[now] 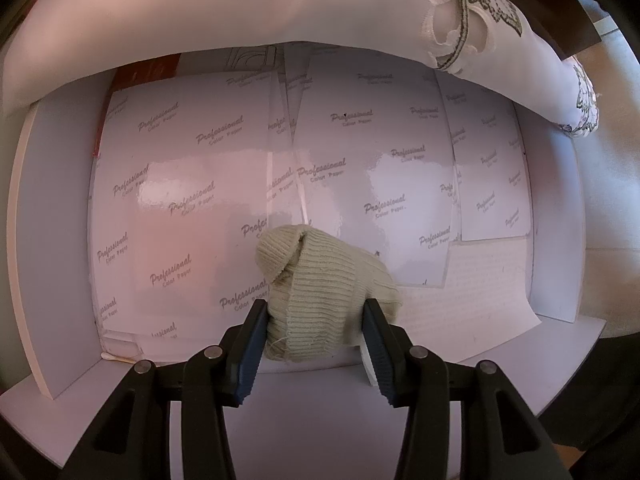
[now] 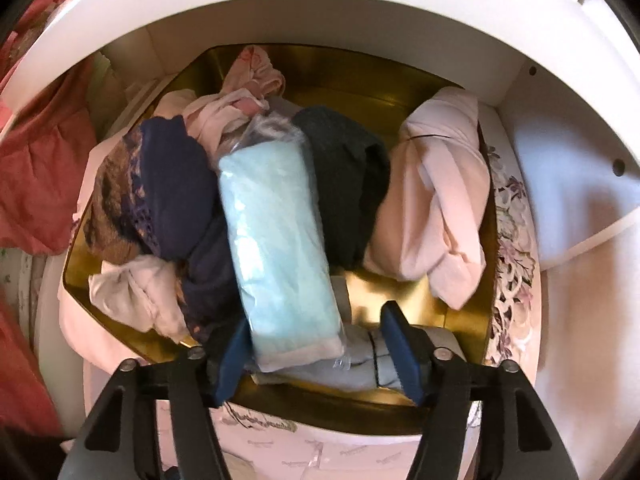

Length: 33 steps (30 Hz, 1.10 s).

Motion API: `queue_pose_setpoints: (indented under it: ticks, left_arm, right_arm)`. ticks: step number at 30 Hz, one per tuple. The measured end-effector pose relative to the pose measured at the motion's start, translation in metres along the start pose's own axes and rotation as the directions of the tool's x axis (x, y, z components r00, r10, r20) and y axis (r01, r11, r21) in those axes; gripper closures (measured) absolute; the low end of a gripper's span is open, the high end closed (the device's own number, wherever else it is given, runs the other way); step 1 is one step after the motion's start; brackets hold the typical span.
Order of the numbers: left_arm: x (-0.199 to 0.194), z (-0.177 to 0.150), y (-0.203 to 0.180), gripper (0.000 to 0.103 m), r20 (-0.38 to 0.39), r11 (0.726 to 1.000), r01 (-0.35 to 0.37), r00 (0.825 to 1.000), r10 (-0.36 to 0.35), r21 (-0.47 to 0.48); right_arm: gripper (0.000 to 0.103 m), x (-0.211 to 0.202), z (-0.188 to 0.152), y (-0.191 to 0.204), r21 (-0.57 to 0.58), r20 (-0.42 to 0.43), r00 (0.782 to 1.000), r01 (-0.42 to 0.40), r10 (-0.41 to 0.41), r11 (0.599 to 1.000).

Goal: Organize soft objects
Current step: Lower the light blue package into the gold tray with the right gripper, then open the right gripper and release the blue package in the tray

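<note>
Two grippers are under my control, one per wrist view. In the left wrist view, my left gripper [image 1: 316,344] sits at the lower centre of the frame, and its jaws press on both sides of a beige knitted sock bundle [image 1: 320,280]. The bundle rests on glossy white paper sheets [image 1: 192,184] printed with grey lettering. These sheets line the floor of a white drawer [image 1: 56,216] whose walls run up the left and right of the frame. White embroidered cloth [image 1: 460,12] hangs across the top of the frame.

In the right wrist view, my right gripper [image 2: 312,344] stands with its jaws apart at the lower centre. A pale blue cloth packet in clear plastic [image 2: 276,248] lies between them. The left pad is just beside the packet; the right pad is clear of it. The frame is blurred, so I cannot tell whether the left pad touches. The packet lies in a gold tin [image 2: 400,292], between a navy lace garment [image 2: 176,192] to its left and a dark grey garment [image 2: 344,176] to its right. A pale pink bundle [image 2: 436,200] fills the tin's right side.
</note>
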<state>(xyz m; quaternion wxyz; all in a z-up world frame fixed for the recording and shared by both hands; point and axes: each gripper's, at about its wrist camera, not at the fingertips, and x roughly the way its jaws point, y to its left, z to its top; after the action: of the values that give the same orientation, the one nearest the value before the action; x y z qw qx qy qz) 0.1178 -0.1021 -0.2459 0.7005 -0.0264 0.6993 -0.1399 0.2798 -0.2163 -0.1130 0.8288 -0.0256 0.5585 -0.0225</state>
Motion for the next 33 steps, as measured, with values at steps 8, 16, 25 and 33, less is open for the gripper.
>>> queue_pose_setpoints:
  ticks: [8,16,25,33]
  left_arm:
    - [-0.001,-0.001,0.0,0.054,0.003,1.0,-0.003,1.0,0.003,0.005]
    - [0.0,0.0,0.002,0.054,0.002,1.0,0.002,1.0,-0.002,-0.002]
    - [0.001,0.001,0.005,0.054,0.003,1.0,0.007,1.0,-0.007,-0.006]
    - [0.002,0.002,0.006,0.053,0.005,1.0,0.009,1.0,-0.009,-0.01]
  right_arm:
    - [0.027,-0.027,-0.023,0.003,0.0,0.043,0.999,-0.001,0.001,1.0]
    - [0.014,-0.07,-0.058,-0.002,0.032,0.109,0.994,0.006,-0.009,0.999]
    - [0.005,-0.086,-0.077,-0.013,0.07,0.125,0.992,0.016,-0.025,0.997]
    - [0.0,-0.096,-0.117,-0.026,0.169,0.091,0.995,0.022,-0.038,0.985]
